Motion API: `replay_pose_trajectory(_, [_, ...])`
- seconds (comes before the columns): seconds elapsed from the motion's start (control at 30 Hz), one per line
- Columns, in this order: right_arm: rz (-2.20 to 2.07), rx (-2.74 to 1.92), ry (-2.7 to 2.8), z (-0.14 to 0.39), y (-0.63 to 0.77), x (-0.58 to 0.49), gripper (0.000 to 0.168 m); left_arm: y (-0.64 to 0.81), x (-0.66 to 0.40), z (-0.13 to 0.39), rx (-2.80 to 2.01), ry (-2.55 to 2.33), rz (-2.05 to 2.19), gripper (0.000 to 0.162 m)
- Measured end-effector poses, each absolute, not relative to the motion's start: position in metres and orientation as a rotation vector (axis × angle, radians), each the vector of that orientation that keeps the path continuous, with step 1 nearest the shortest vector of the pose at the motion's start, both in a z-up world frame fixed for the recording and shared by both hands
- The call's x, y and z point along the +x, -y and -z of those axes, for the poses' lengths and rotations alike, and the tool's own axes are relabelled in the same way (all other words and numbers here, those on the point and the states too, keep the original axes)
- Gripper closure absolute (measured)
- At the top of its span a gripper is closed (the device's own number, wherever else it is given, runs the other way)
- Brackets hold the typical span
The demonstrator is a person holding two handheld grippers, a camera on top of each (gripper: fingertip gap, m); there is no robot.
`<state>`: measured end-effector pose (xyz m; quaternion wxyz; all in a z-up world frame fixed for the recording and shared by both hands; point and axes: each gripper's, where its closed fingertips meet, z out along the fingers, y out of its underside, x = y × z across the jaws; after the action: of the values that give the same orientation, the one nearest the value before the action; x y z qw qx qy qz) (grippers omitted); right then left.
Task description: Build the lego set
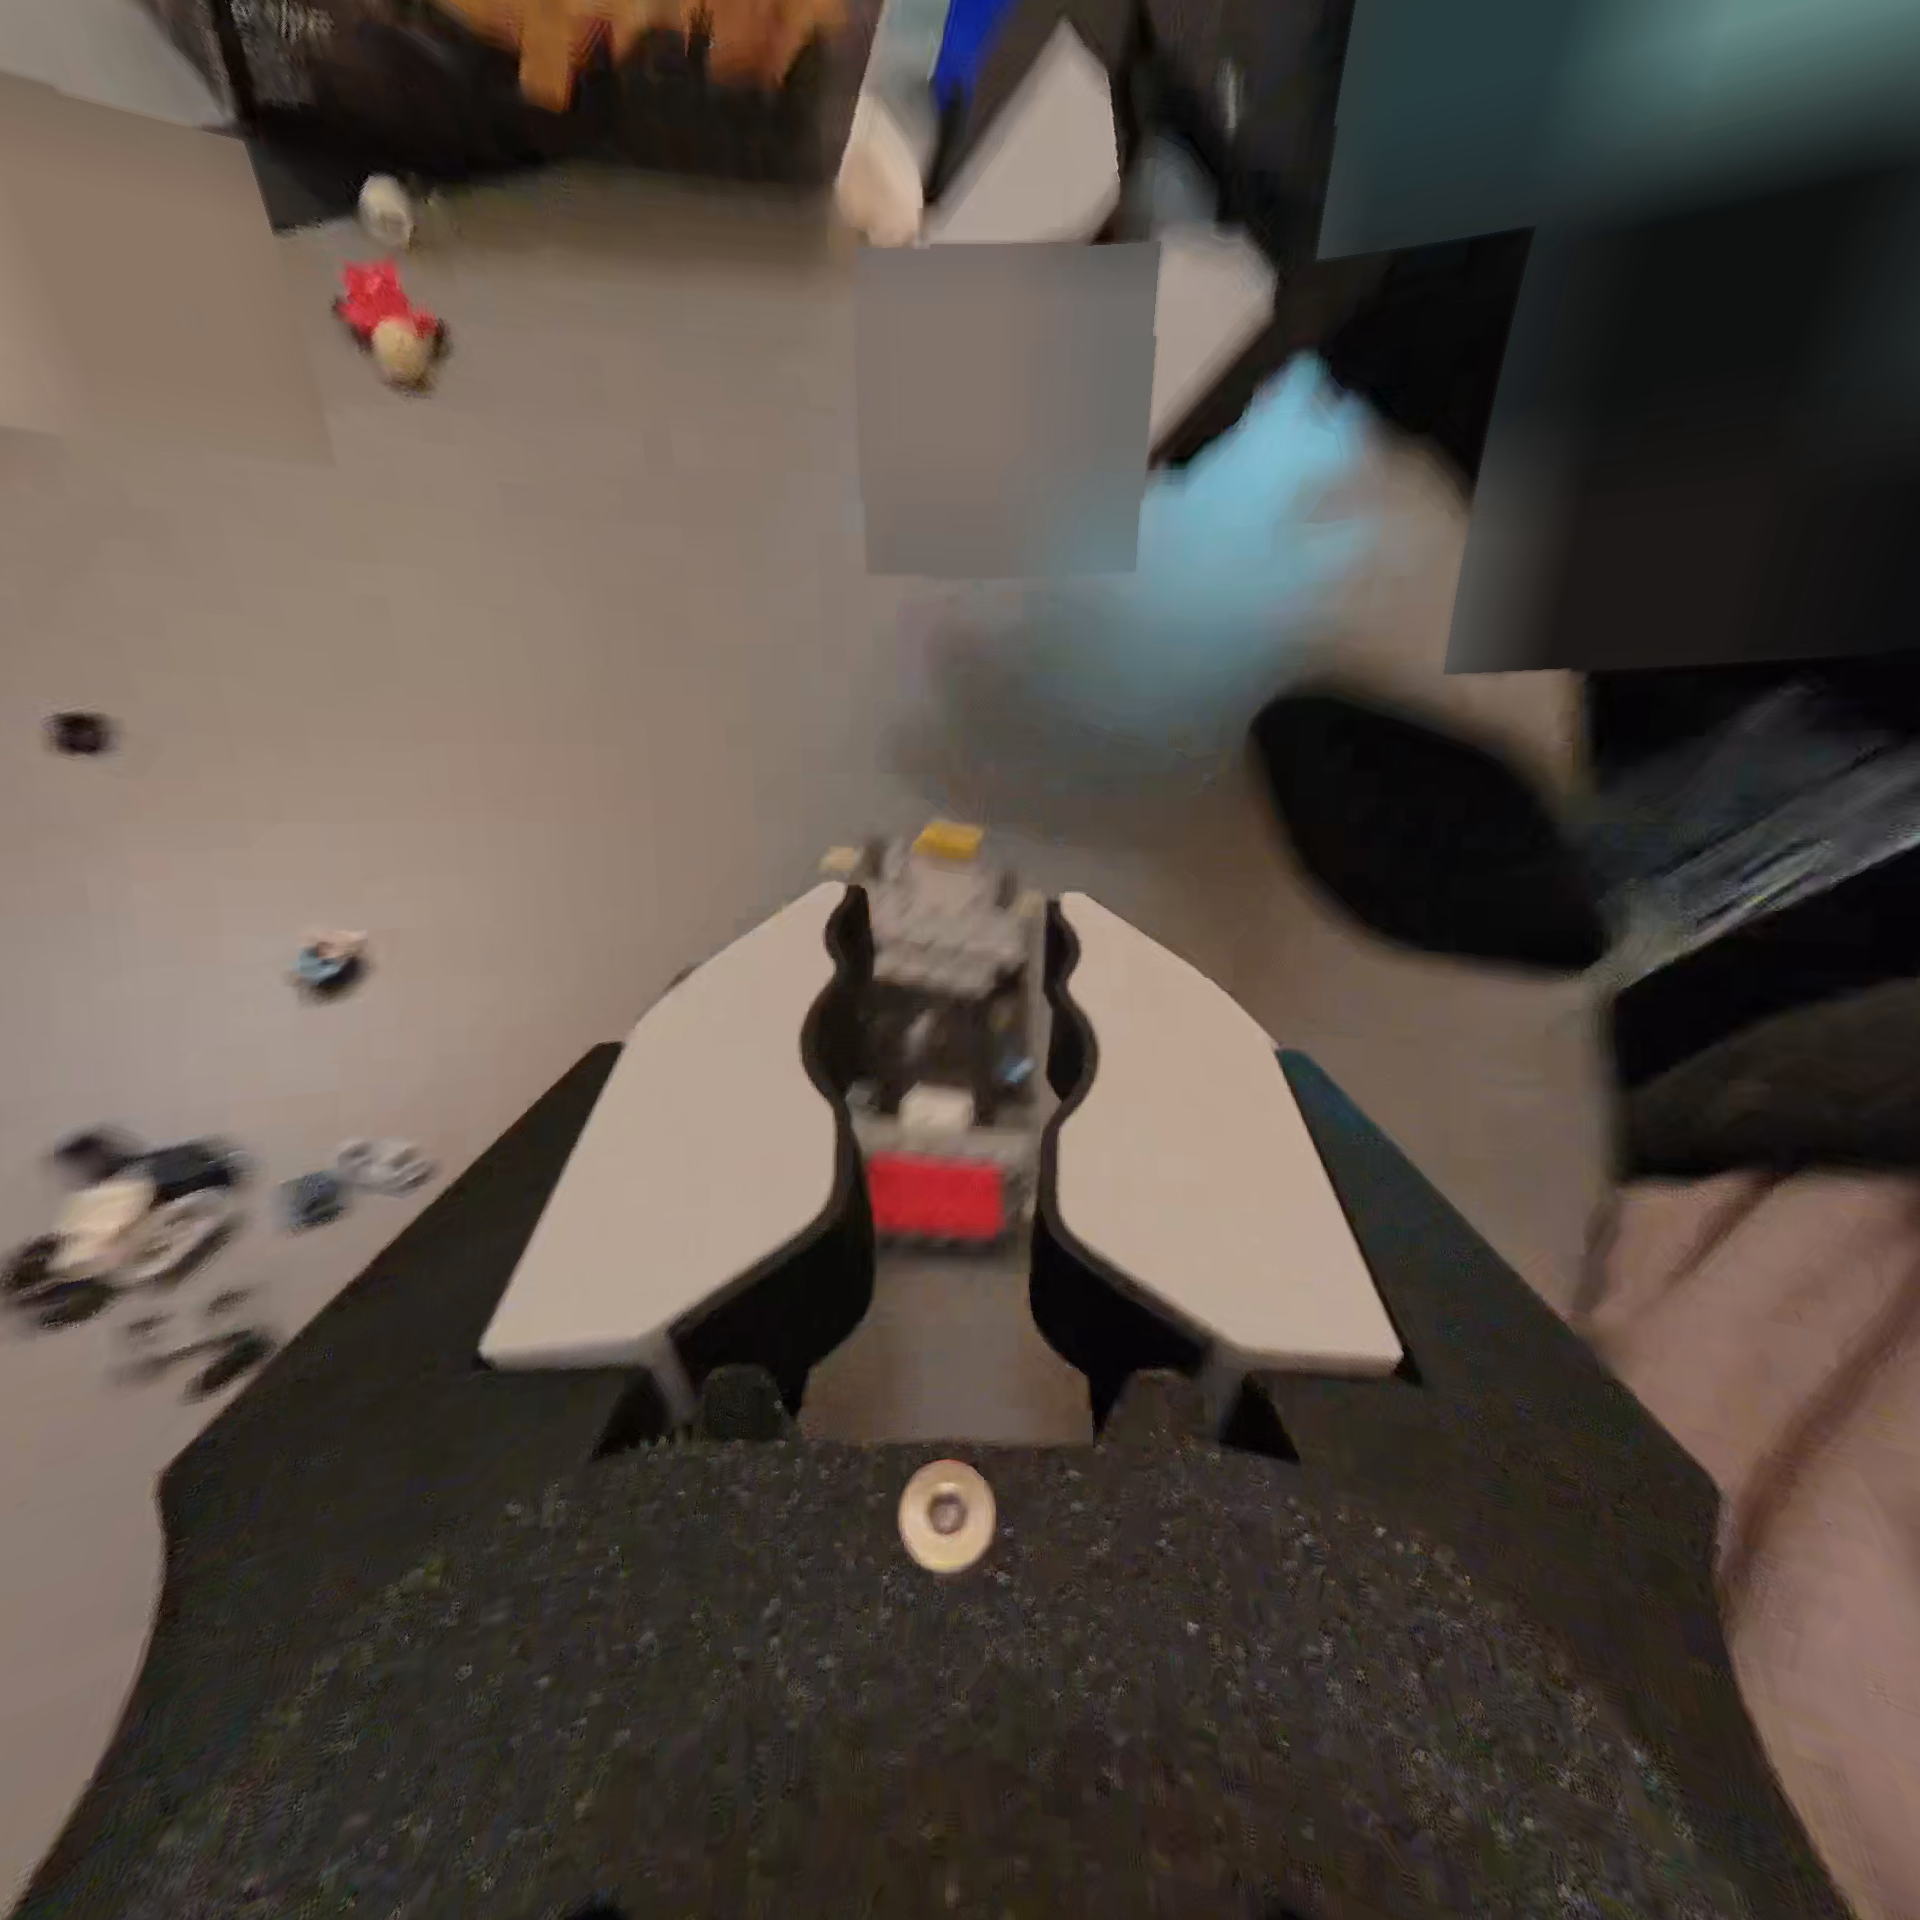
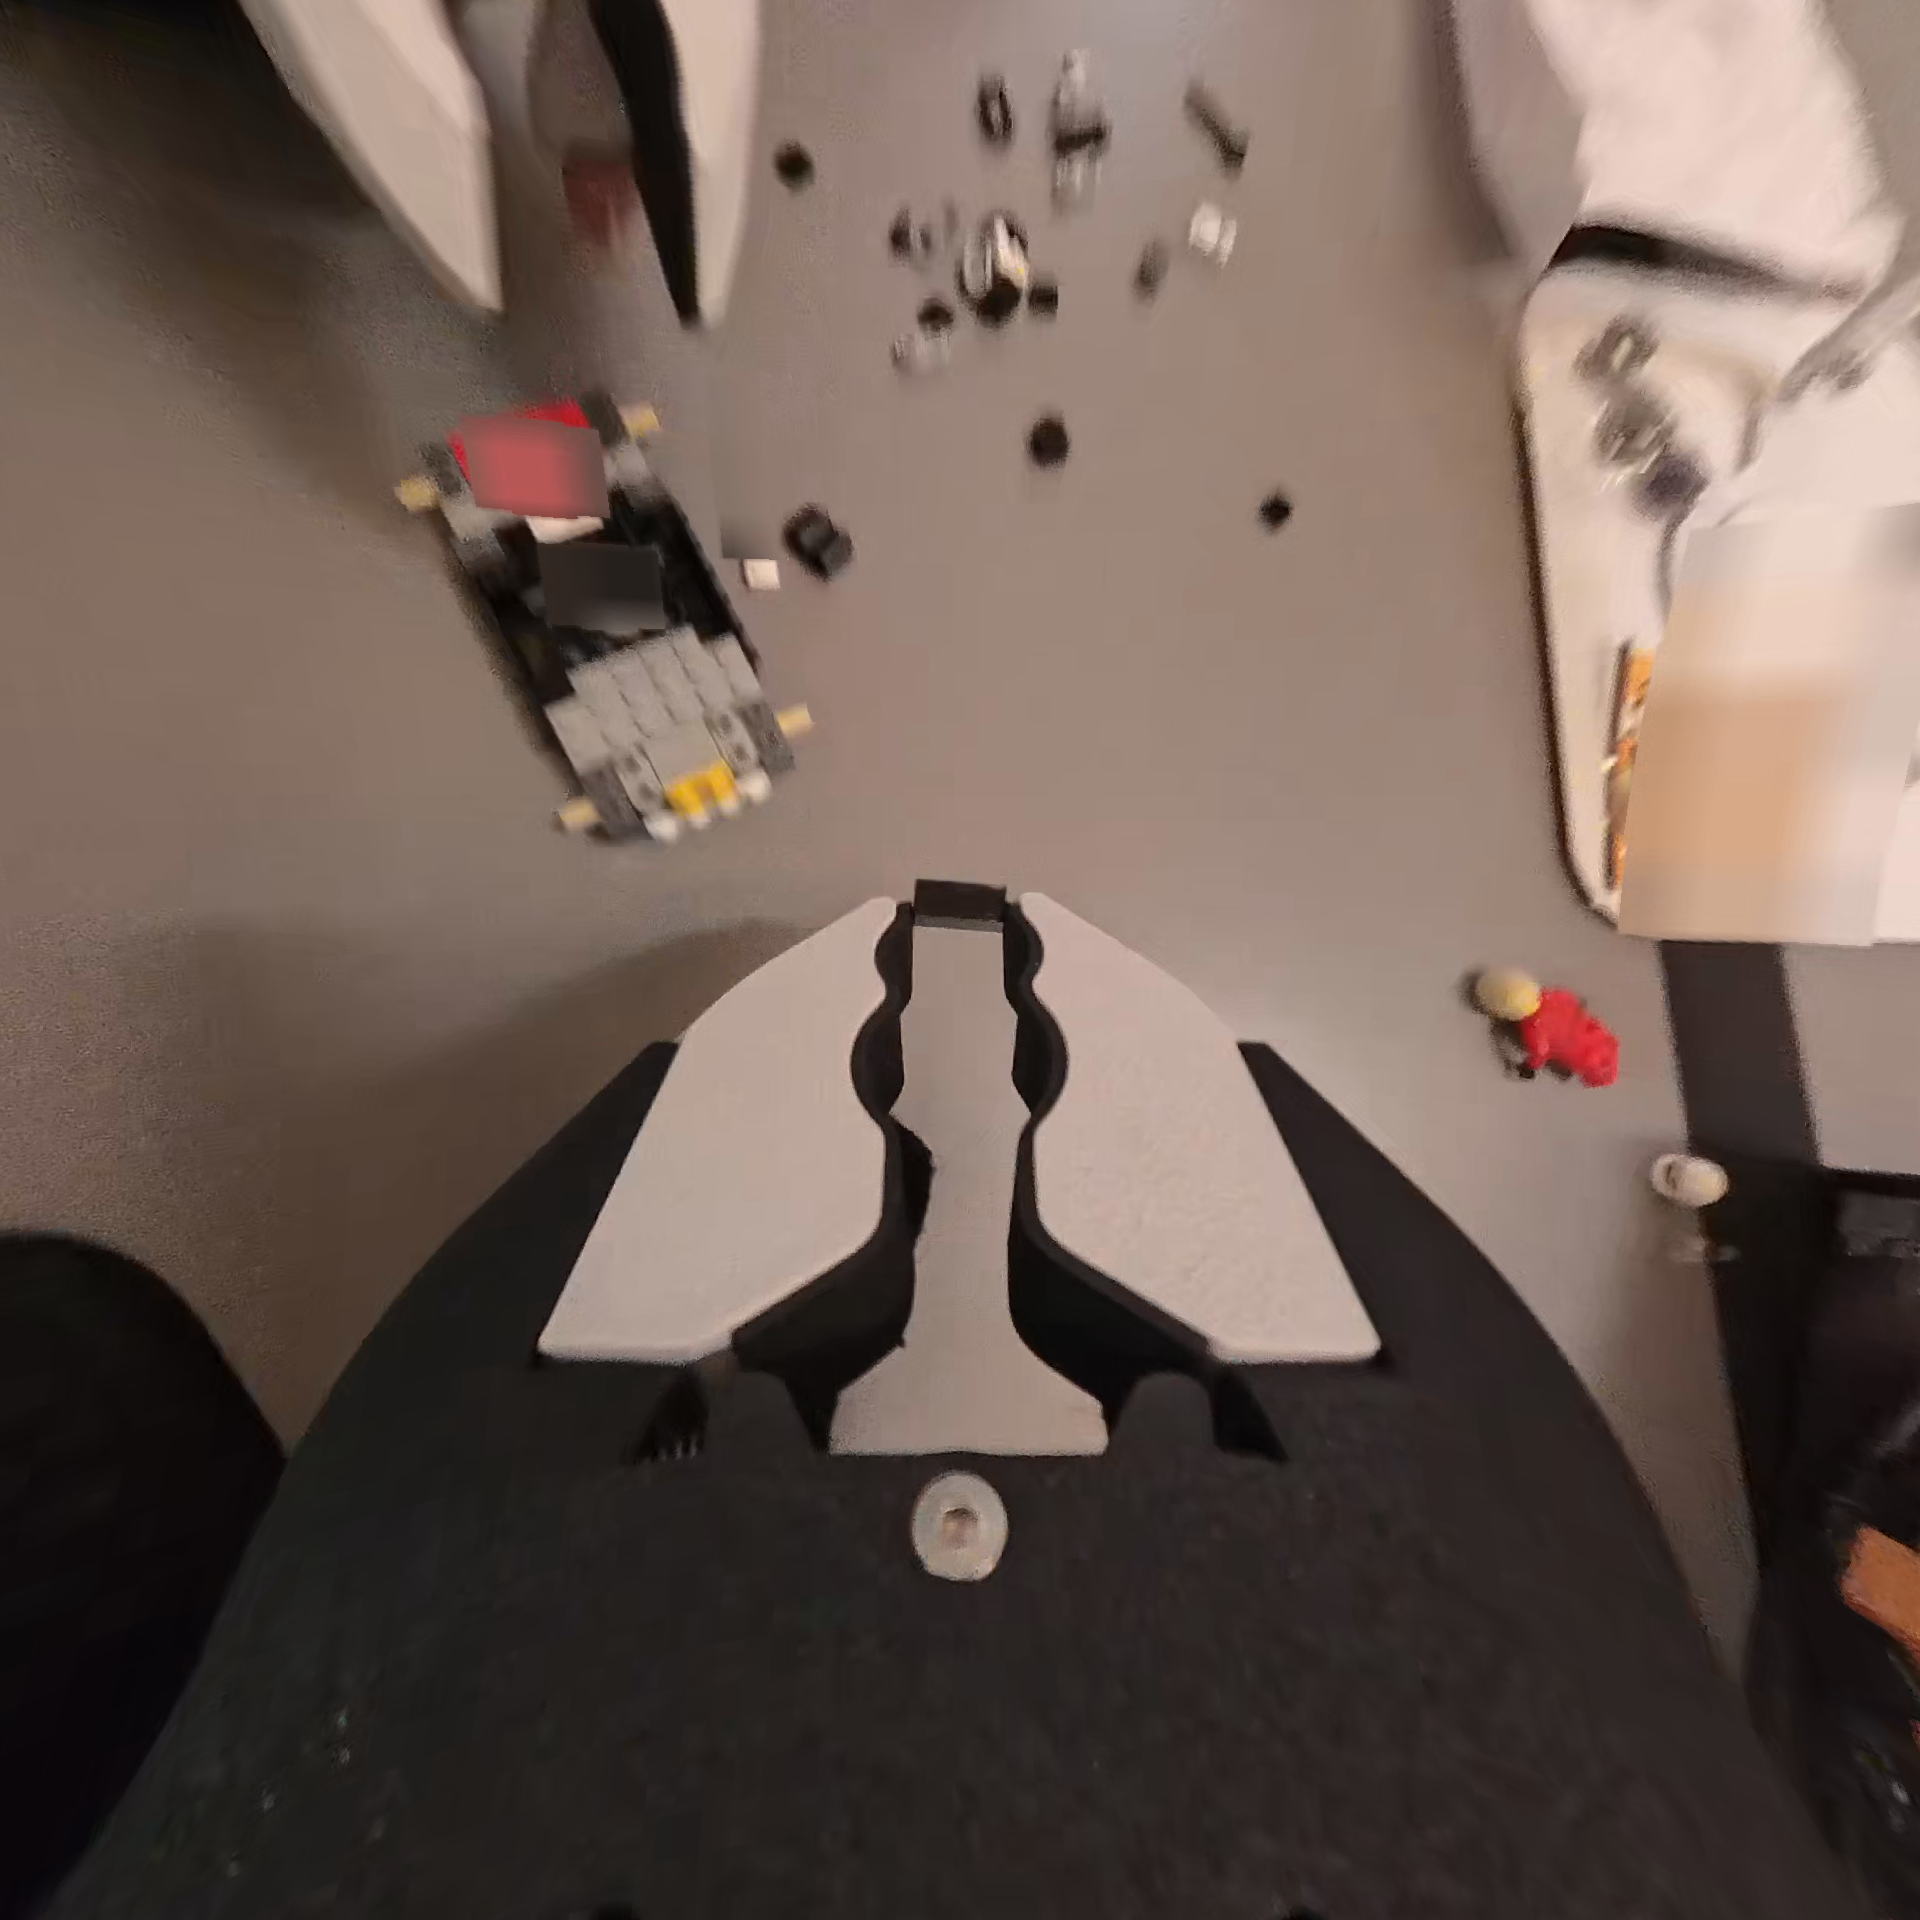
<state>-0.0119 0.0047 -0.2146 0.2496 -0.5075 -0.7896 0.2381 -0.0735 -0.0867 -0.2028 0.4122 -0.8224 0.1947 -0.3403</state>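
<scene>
The half-built lego car (image 2: 623, 644), grey and black with a red rear and yellow front studs, lies on the grey table. In the left wrist view it shows blurred between the fingers (image 1: 940, 1049). My left gripper (image 1: 956, 899) is open and hovers over the car's red end, its jaws on either side of the car; the right wrist view shows it at the top left (image 2: 592, 307). My right gripper (image 2: 961, 904) is shut on a small black lego piece (image 2: 961, 902) at its tips, just in front of the car's yellow end.
Several small loose black and grey pieces (image 2: 997, 249) are scattered beyond the car, also at the left (image 1: 135, 1236). A red minifigure (image 2: 1558, 1044) and a white round piece (image 2: 1688, 1179) lie to the right. A white tray (image 2: 1548, 790) stands at the right edge.
</scene>
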Motion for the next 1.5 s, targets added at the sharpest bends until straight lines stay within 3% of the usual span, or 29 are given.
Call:
replay_pose_trajectory(0.03, [-0.669, -1.408, 2.193, 0.224, -0.012, -0.009, 0.153, 0.090, -0.080, 0.215, -2.133, -0.589, 0.721, 0.124])
replay_pose_trajectory(0.13, [-0.710, -1.427, 2.292, 0.247, -0.020, -0.012, 0.153, 0.104, -0.091, 0.246, -2.286, -0.774, 0.508, 0.106])
replay_pose_trajectory(0.4, [-0.701, -1.405, 2.401, 0.280, -0.022, -0.024, 0.153, 0.125, -0.077, 0.277, -2.418, -0.977, 0.425, 0.094])
replay_pose_trajectory(0.6, [-0.673, -1.426, 2.375, 0.274, -0.025, -0.024, 0.143, 0.125, -0.073, 0.282, -2.373, -1.080, 0.378, 0.098])
replay_pose_trajectory(0.8, [-0.740, -1.289, 2.359, 0.234, 0.020, -0.055, 0.145, 0.152, -0.066, 0.280, -2.317, -1.281, 0.493, 0.100])
replay_pose_trajectory(1.13, [-0.574, -0.973, 2.655, 0.277, 0.062, -0.107, 0.151, 0.181, -0.067, 0.280, -2.243, -1.456, 0.537, 0.097])
replay_pose_trajectory(1.17, [-0.571, -0.978, 2.679, 0.279, 0.062, -0.106, 0.158, 0.181, -0.067, 0.278, -2.234, -1.446, 0.555, 0.097])
replay_pose_trajectory(1.5, [-0.348, -1.358, 2.492, 0.279, -0.019, -0.066, 0.159, 0.177, -0.082, 0.274, -2.264, -1.375, 0.551, 0.099])
